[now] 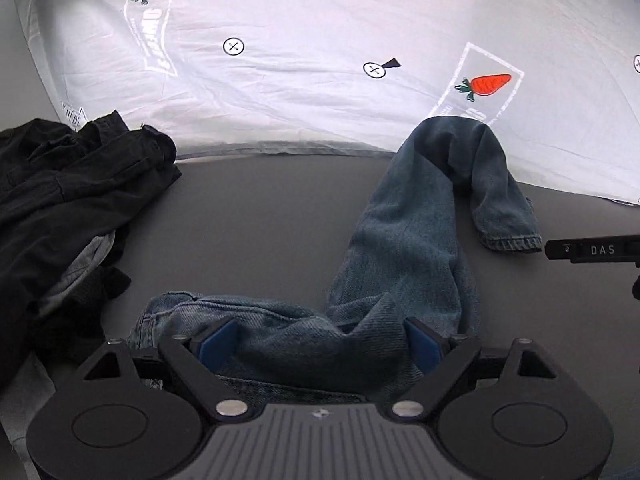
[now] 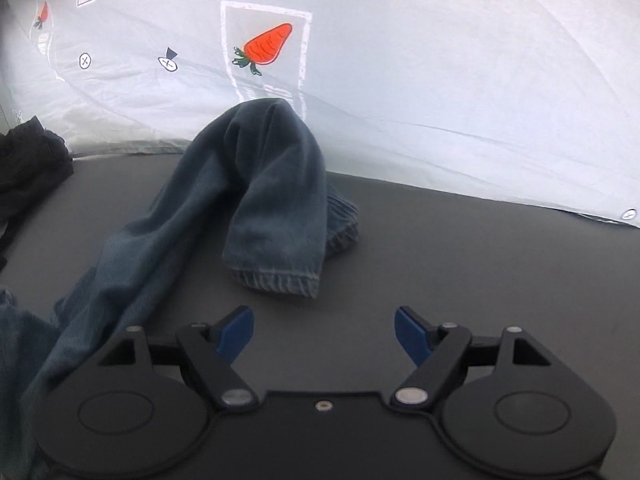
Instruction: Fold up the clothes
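A pair of blue jeans lies crumpled on the grey surface. One leg runs away from me and humps up against the white cloth, its hem folded back down. My left gripper is open, fingers wide apart, with the bunched top of the jeans lying between them. In the right wrist view the same jeans show the humped leg, its hem just ahead of my right gripper. That gripper is open, with only bare surface between its blue pads.
A heap of black clothes sits at the left, also seen as black clothes at the far left. A white sheet with carrot prints rises behind the surface. A black part marked DAS pokes in from the right edge.
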The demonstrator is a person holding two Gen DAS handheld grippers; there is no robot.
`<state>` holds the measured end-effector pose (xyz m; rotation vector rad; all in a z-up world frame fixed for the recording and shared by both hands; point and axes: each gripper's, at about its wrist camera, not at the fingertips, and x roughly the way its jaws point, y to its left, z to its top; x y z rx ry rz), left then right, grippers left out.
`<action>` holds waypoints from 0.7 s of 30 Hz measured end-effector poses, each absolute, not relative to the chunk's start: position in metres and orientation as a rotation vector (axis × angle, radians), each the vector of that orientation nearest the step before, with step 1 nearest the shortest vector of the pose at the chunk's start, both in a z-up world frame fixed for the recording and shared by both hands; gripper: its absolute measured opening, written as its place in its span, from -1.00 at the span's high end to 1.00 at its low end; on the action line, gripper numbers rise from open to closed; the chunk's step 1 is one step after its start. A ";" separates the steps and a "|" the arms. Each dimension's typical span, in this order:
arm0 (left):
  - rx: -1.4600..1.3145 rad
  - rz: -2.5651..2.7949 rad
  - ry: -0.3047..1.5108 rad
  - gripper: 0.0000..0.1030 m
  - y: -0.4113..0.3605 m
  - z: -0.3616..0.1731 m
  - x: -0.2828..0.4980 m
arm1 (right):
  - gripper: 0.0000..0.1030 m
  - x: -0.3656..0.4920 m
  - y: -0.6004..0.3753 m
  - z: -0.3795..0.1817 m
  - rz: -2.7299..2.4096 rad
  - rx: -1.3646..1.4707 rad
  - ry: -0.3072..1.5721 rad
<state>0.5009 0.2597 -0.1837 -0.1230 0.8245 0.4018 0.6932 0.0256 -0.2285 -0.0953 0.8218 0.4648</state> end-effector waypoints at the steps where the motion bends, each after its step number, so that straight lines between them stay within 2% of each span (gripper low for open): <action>1: -0.144 0.416 0.834 -0.72 0.265 -0.188 0.503 | -0.54 0.706 0.033 -0.233 0.480 -0.073 0.831; 3: -0.175 0.444 0.849 -0.73 0.271 -0.193 0.501 | -0.47 0.724 0.042 -0.243 0.490 -0.045 0.844; 4: -0.191 0.458 0.857 -0.73 0.274 -0.195 0.500 | -0.30 0.731 0.045 -0.247 0.495 -0.033 0.853; 5: -0.207 0.472 0.865 -0.73 0.277 -0.197 0.498 | 0.53 0.735 0.045 -0.249 0.500 -0.022 0.870; 6: -0.223 0.486 0.873 -0.73 0.280 -0.199 0.497 | 0.84 0.734 0.042 -0.247 0.497 -0.021 0.872; 12: -0.188 0.507 0.886 -0.73 0.275 -0.197 0.497 | 0.89 0.678 -0.006 -0.202 0.358 -0.351 0.676; 21: -0.236 0.502 0.824 -0.73 0.260 -0.176 0.481 | 0.90 0.544 -0.201 -0.098 -0.279 -0.516 0.461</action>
